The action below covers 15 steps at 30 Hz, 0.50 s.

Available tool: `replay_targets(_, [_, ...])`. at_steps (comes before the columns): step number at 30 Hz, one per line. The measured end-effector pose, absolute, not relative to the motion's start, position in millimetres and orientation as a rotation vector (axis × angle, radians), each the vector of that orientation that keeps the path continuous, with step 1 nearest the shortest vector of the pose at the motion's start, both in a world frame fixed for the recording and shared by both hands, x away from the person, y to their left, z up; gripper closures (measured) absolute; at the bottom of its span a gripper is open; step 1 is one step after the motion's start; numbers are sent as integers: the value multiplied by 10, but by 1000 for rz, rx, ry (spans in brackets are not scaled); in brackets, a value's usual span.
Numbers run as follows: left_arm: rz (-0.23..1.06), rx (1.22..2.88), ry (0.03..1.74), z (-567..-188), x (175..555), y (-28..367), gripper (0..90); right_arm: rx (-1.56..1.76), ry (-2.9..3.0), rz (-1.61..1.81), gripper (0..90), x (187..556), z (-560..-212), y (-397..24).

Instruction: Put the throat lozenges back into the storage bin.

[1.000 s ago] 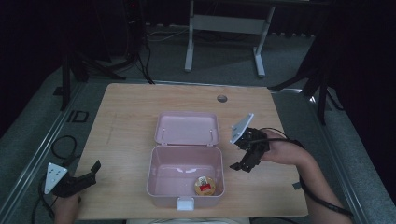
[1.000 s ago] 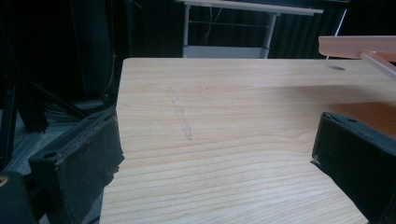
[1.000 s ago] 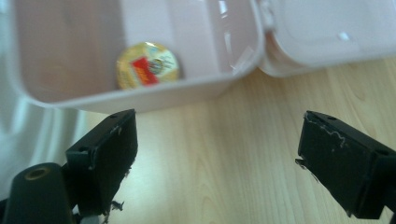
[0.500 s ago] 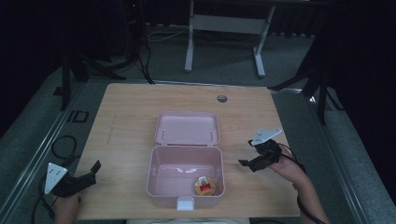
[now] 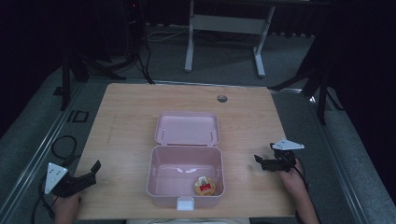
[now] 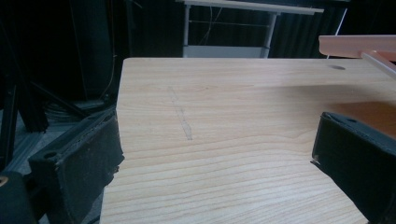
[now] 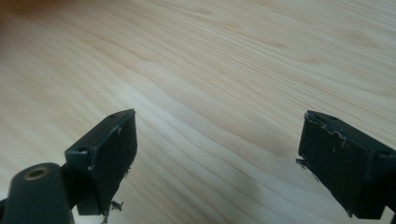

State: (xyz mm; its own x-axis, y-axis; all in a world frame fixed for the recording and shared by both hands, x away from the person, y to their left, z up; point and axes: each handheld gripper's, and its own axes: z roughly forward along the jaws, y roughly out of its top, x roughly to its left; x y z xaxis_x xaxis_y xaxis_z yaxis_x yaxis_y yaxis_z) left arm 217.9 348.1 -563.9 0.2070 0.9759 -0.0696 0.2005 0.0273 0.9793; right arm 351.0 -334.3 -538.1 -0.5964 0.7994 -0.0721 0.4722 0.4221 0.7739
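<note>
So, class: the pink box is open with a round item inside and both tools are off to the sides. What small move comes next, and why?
Probably bring the right tool up to the lid to start closing it. The box lies open with the round item inside, and both tools, the left tool too, are open and hold nothing.

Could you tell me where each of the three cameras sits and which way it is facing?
High view: above the person's side, facing forward and down on the table; shows the pink box, both hands, left gripper and right gripper.
Left gripper view: rides the left gripper, low, facing across the table toward the box's lid.
Right gripper view: rides the right gripper, facing down at bare tabletop.
Shared: the wooden table.
</note>
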Motion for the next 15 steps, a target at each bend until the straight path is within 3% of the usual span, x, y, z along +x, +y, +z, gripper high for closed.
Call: replay_targets(15, [909,1407,1208,-5639,2179,3485,20,1414,1875,977,125,3405,-5494,-3730])
